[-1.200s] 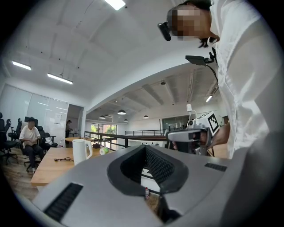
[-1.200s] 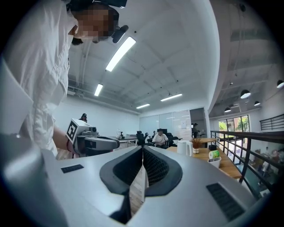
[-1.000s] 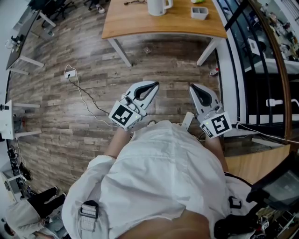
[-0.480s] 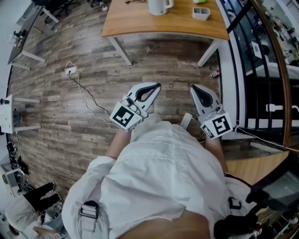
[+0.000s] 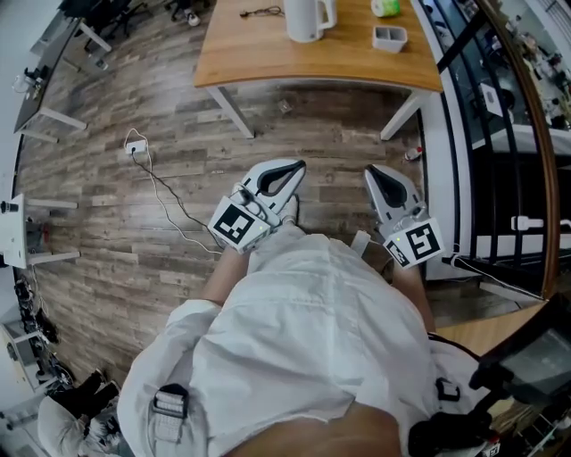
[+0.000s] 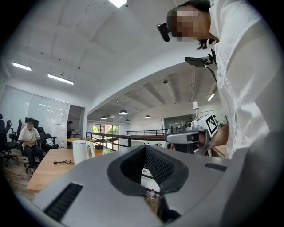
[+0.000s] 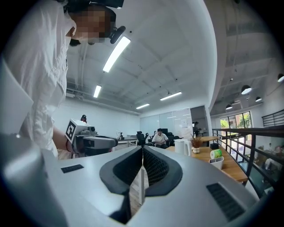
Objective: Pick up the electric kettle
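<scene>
Wood-plank floor [image 5: 178, 116] yet to cross, open toward 12 o'clock; railing [image 5: 533, 134] close at 3 o'clock; wooden surface [image 5: 268, 54] at 12 o'clock, near edge facing; white electric kettle [image 5: 306, 18] upright on it, untouched; left gripper [image 5: 299, 164] and right gripper [image 5: 370, 170] closed, empty; loose cable [image 5: 165, 192] at 9 o'clock; approach and grasp all left.

Bright, even light from ceiling strip lights [image 7: 116, 54]; sharp centre, strong fisheye bending, dark vignette at the edges.
</scene>
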{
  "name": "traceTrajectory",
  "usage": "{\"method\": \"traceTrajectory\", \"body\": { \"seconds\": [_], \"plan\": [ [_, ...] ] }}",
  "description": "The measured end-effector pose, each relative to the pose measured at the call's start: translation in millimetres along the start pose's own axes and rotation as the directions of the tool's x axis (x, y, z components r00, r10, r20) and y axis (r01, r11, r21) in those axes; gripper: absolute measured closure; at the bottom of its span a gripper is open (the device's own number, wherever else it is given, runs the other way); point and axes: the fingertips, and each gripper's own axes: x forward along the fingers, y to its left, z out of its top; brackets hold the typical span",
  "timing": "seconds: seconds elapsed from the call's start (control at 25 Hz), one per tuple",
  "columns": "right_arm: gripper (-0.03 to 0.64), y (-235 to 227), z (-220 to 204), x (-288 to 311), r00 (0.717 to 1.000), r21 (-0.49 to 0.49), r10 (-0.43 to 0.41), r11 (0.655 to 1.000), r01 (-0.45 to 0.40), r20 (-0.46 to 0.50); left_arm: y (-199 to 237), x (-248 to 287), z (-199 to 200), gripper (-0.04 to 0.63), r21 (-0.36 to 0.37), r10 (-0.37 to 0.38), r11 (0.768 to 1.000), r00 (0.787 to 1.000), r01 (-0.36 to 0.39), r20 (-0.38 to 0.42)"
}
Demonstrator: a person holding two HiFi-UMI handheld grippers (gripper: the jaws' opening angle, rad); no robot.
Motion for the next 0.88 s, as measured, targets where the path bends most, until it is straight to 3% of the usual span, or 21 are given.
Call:
{"method": "traceTrajectory", "body": {
  "seconds": [0.36,0.88],
  "plan": [
    [0.604,-35.8,11.8,84.9,1.0,-0.003,-0.013,1.0,0.013,0.016,98.1,13.0,7.7,0.589,0.011,-0.011,1.0,1.0,0.01,0.002],
    [0.604,-70.6,8.3,164.3,0.997,-0.004,-0.071,0.997,0.071,-0.023,201.5,24.1,-1.5,0.589,-0.014,-0.017,1.0,1.0,0.017,-0.019]
  ]
}}
